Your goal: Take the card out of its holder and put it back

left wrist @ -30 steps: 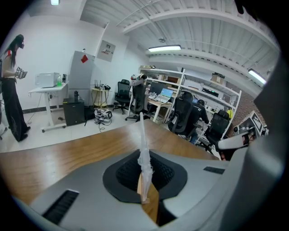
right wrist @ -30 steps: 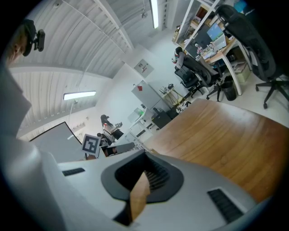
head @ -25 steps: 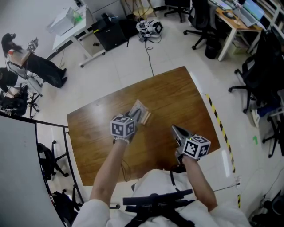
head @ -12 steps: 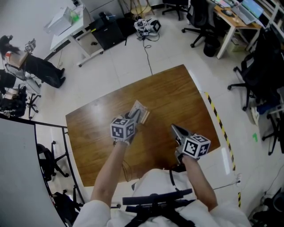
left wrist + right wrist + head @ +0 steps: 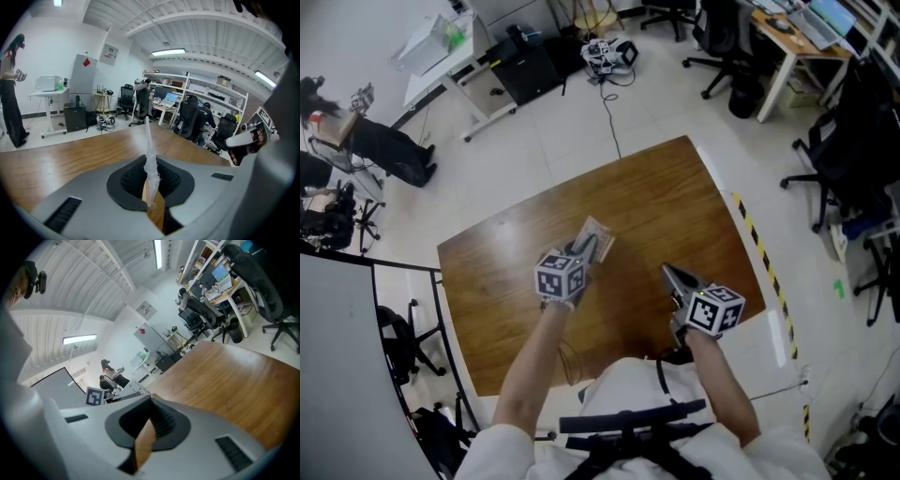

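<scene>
A clear plastic card holder (image 5: pixel 596 233) with a pale card inside sticks out from my left gripper (image 5: pixel 585 247), tilted over the middle of the brown wooden table (image 5: pixel 675 197). In the left gripper view the card holder (image 5: pixel 147 140) stands edge-on, and the left gripper (image 5: pixel 149 164) is shut on its lower end. My right gripper (image 5: pixel 668 273) hovers near the table's front right part, apart from the holder. In the right gripper view the right gripper (image 5: pixel 150 402) is shut with nothing between its pads.
Yellow-black tape (image 5: pixel 759 253) runs on the floor along the table's right edge. Office chairs (image 5: pixel 848 169) and a desk (image 5: pixel 787 42) stand at the right. A white desk (image 5: pixel 450 56) and a standing person (image 5: pixel 380 141) are at the far left.
</scene>
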`<state>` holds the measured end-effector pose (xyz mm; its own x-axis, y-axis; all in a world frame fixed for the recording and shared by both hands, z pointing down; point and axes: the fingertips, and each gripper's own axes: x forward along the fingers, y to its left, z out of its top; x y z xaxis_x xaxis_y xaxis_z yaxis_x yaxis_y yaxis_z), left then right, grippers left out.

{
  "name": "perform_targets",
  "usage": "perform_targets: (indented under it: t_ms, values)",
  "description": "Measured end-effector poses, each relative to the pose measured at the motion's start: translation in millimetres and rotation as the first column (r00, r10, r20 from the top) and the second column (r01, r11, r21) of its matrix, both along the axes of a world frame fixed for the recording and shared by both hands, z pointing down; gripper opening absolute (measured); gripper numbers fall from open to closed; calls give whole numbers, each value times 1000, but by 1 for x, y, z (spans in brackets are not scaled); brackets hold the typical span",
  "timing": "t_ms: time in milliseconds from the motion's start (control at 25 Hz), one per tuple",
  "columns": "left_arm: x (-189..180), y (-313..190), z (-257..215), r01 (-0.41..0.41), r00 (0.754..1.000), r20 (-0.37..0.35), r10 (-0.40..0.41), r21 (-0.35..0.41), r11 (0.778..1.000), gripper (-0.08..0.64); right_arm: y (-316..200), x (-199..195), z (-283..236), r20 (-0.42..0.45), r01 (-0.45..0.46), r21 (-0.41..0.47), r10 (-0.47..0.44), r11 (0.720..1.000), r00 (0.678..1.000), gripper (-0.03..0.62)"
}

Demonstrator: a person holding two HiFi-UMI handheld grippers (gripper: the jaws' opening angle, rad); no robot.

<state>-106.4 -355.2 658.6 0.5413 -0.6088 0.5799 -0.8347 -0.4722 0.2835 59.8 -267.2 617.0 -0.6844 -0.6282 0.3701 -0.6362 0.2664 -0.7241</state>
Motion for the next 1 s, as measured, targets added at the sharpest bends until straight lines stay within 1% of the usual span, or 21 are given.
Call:
perform_targets:
  t_ms: [320,720,760,800,840,1000]
  values:
    - [5,2,15,-12,1000,23,12,-21,1000,14,-1,6,2,-2,-6,-8,6,1000,1000,1]
    - [5,4,23,-14,1000,7,14,-42,999,17,1,7,5,-4,-2,-13,2,1000,1000,0]
    - [4,3,24,-10,1000,5,11,-45,999,41,2,6,5,-5,0,-12,0,1000,1000,2]
    - [2,3,24,-1,1000,1,1,-47,999,103,2,5,5,-3,2,-10,-2,1000,1000,2]
    - [0,3,22,13,1000,-7,-14,-46,999,145,2,5,4,0,2,-8,-2,1000,1000,2]
    - [-12,7,-7,106,991,-80,-106,-1,994,181,2,8,-3,12,5,6,-5,1000,1000,2]
